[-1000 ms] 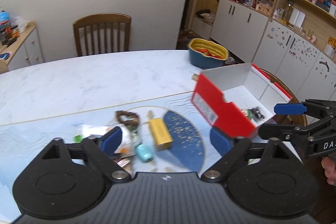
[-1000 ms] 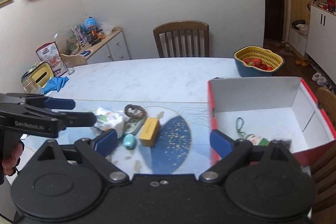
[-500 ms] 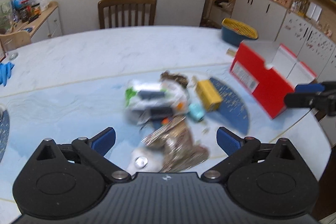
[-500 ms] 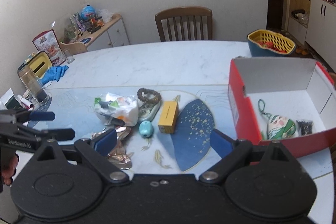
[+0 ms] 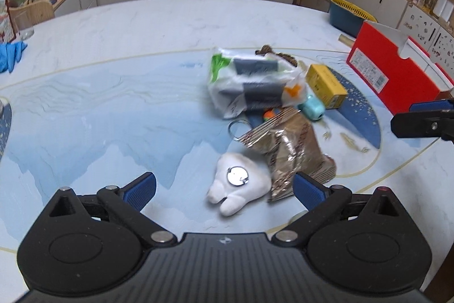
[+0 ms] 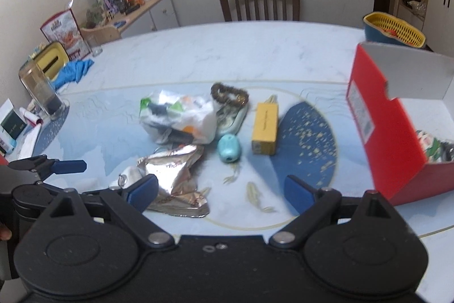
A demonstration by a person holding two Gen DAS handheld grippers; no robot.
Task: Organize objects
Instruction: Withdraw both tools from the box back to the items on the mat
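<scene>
- The left gripper (image 5: 223,190) hovers low over a round table with a pale blue printed cover (image 5: 113,110), its blue-padded fingers (image 5: 140,188) spread wide and holding nothing.
- A white tooth-shaped plush with a round metal disc on it (image 5: 238,185) lies between those fingers, touching a crumpled silver foil snack bag (image 5: 292,149).
- Behind the bag sits a clear plastic pouch with green and orange print (image 5: 252,84); a small turquoise egg-shaped object (image 6: 229,148) and a yellow rectangular carton (image 6: 265,128) lie just beside it.
- A brown beaded bracelet (image 6: 229,93) rests at the far side of the heap.
- The right gripper (image 6: 221,190) hangs above the table's near edge, fingers (image 6: 299,190) likewise parted and empty.
- An open red cardboard box with a white interior (image 6: 377,132) stands to the right, well apart from the pile, with a green-and-white item inside (image 6: 430,144).
</scene>
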